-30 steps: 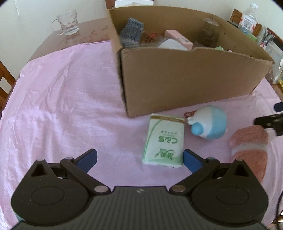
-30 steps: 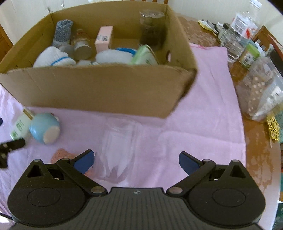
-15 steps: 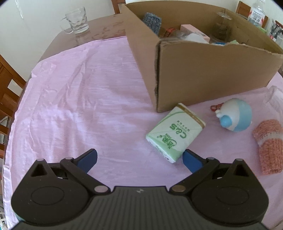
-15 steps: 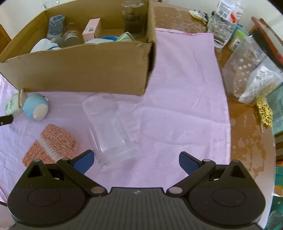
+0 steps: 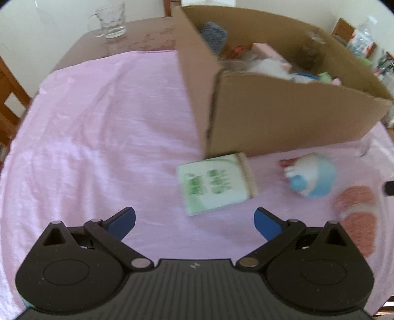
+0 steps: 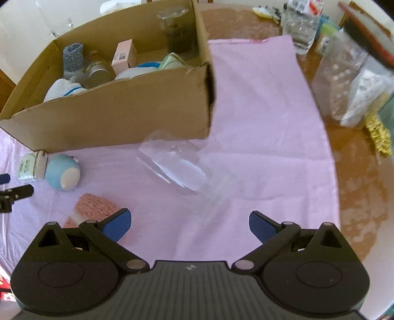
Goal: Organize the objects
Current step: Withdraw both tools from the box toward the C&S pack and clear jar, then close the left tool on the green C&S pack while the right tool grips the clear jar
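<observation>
An open cardboard box (image 5: 283,120) (image 6: 118,115) holding several small items stands on the pink cloth. In front of it lie a green-and-white tissue pack (image 5: 215,183) (image 6: 30,166), a blue-and-white round toy (image 5: 311,176) (image 6: 62,176) and a pink knitted piece (image 5: 357,216) (image 6: 93,208). A clear glass (image 6: 174,165) lies on its side ahead of my right gripper (image 6: 188,225), which is open and empty. My left gripper (image 5: 194,221) is open and empty, just short of the tissue pack.
A glass mug (image 5: 109,22) stands at the far left on the bare brown table (image 5: 147,39). Bottles, jars and plastic bags (image 6: 349,81) crowd the right table edge. A wooden chair (image 5: 7,98) is at the left. Pink cloth (image 5: 86,135) spreads left of the box.
Both views have swung: the left gripper has turned so the tissue pack sits nearer its centre; the right gripper has shifted so the glass lies centred ahead of it. Nothing was grasped.
</observation>
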Tool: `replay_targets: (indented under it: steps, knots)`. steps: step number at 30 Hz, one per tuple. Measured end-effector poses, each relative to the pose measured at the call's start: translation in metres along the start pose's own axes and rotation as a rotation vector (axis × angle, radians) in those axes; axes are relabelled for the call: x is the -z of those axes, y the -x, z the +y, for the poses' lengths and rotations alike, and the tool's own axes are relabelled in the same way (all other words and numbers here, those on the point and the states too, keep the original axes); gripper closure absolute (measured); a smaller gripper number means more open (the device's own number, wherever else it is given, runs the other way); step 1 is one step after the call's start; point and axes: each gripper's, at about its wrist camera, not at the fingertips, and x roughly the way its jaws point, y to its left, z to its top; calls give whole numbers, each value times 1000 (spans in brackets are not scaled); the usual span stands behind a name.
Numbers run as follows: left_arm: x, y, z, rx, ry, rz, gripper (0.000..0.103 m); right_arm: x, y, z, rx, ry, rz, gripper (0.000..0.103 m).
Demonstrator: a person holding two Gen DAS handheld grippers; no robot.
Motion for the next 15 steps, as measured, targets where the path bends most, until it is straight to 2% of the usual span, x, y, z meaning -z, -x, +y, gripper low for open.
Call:
replay_targets:
  steps: [8,12,15]
  knots:
    - [-14,-5,-13,45,65,-24,1,-15,-7,8,-57,-112,-38,0]
    - [-17,-13,-10,60,122,-21,1,-23,-11,8,-48,-170,-57,0]
    - [-17,-17,-8,44,138,-30,1,-29,-16,13,-18,-191,-75,0]
